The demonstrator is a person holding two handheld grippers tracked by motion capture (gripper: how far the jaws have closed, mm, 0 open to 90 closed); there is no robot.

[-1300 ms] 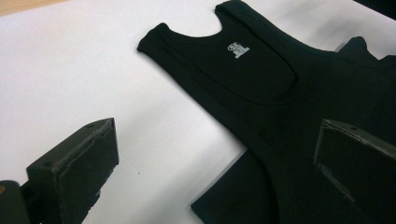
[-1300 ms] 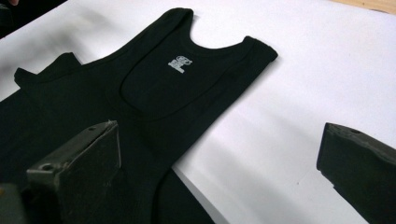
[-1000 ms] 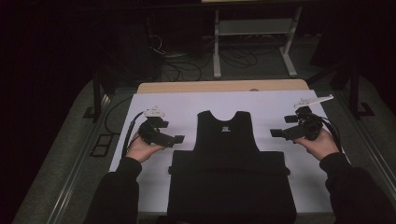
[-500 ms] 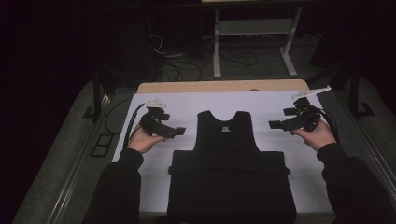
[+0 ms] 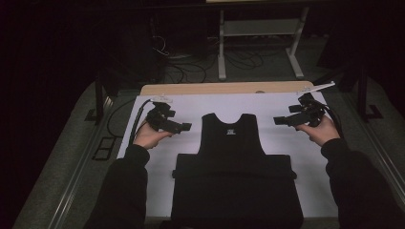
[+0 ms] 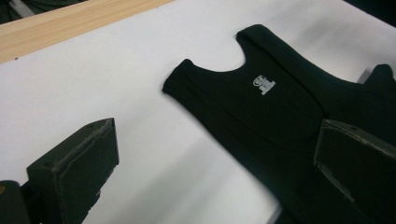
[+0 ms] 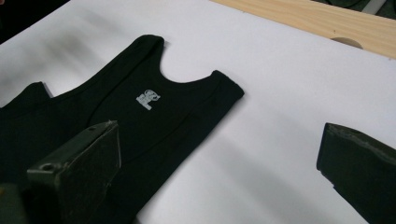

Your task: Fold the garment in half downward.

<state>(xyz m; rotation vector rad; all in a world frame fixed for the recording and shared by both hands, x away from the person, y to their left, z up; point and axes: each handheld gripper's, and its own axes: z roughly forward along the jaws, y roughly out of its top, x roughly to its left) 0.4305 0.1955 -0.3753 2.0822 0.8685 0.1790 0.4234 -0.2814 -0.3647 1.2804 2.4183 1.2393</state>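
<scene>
1. High view: a black vest point(image 5: 232, 167) lies flat on the white sheet point(image 5: 191, 107) covering the worktop point(image 5: 224, 88), neck end away from the person, lower half folded across as a wider band near the front edge. The left gripper point(image 5: 184, 127) is held just left of the vest's left shoulder, the right gripper point(image 5: 278, 120) just right of the other shoulder. Both hang above the sheet, apart from the cloth, pointing inward at it. Judgement: this symmetric stance suits taking both shoulder straps at once for a further fold.

2. Left gripper view: the jaws stand wide apart with nothing between them. One jaw sits over bare sheet, the other over the vest body. The near shoulder strap point(image 6: 187, 79) and the white neck label point(image 6: 265, 85) lie ahead, the strap flat and unwrinkled. Judgement: the wide opening is set ready to straddle the strap edge.

3. Right gripper view: the jaws are likewise fully spread and empty. One jaw overlies the vest, the other the sheet. The strap point(image 7: 224, 91) on this side lies flat ahead, with the label point(image 7: 148, 99) beyond. The worktop's wooden edge point(image 7: 322, 21) runs behind.
</scene>
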